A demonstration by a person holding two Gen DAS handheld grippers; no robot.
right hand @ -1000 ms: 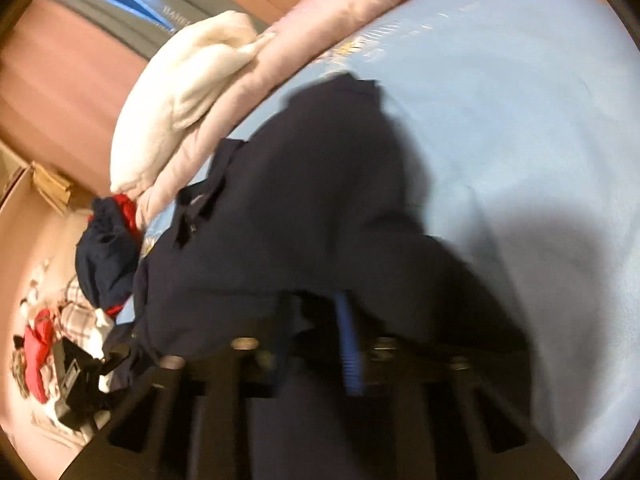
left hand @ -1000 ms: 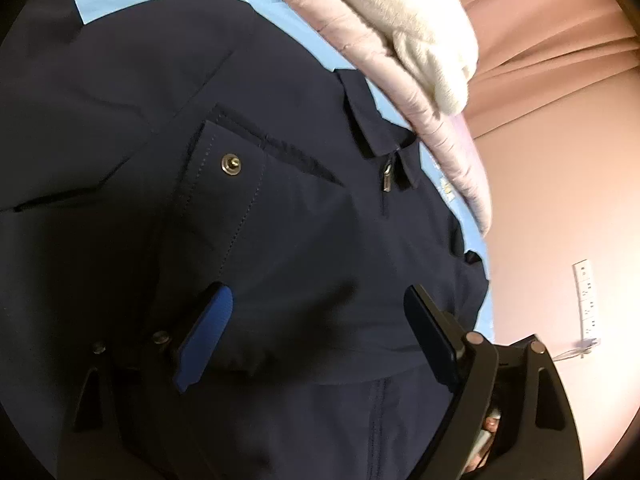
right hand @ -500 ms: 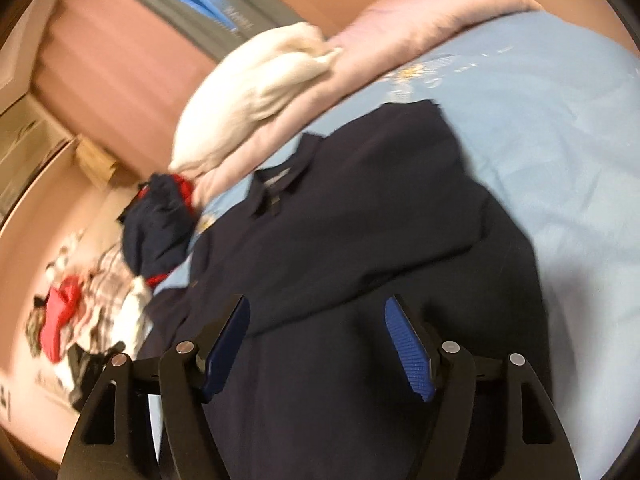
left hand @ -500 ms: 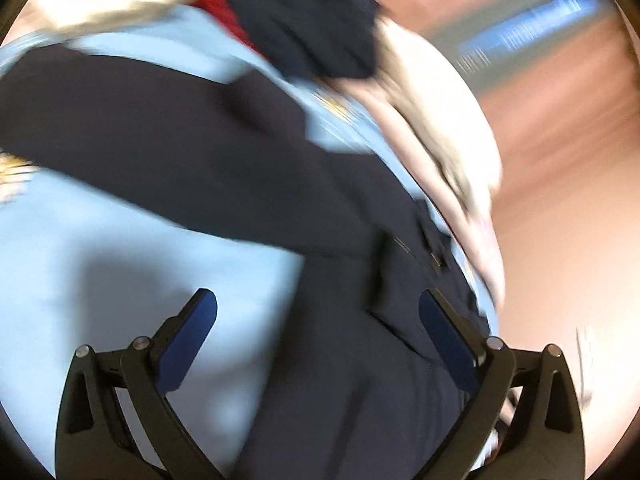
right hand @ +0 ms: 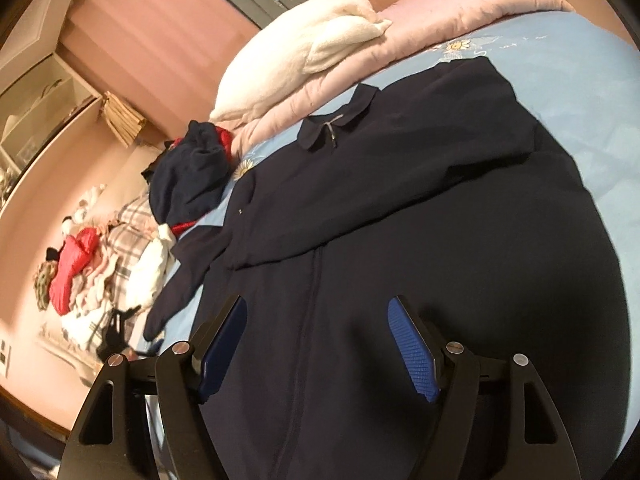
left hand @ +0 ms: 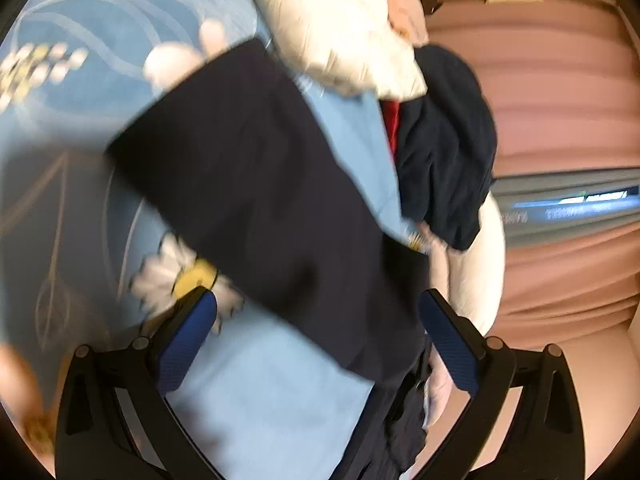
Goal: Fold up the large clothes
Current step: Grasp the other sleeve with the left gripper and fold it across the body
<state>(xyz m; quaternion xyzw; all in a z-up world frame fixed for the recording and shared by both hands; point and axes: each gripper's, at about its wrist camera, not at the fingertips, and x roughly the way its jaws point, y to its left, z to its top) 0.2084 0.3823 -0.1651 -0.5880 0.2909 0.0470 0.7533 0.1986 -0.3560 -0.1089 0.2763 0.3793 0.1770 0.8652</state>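
Right gripper (right hand: 316, 348): jaws have just been opening, now apart over navy jacket (right hand: 400, 220), nothing pinched. Jacket flat on light blue bedsheet (right hand: 580, 72), one sleeve folded across chest, collar far, hem near.

Left gripper (left hand: 316, 344): jaws wide, empty. Other sleeve (left hand: 248, 184) just ahead, unfolded, long axis diagonal, cuff far left. Left hand nearer it. Beyond: white pillow (right hand: 304, 52), pink duvet (right hand: 460, 4), clothes pile (right hand: 192, 168).

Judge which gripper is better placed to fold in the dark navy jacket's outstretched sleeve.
Left, probably. The left gripper hangs open right over the dark navy jacket's outstretched sleeve on the light blue bedsheet. The right gripper, its jaws just opened and empty, sits over the jacket's body near the zip.
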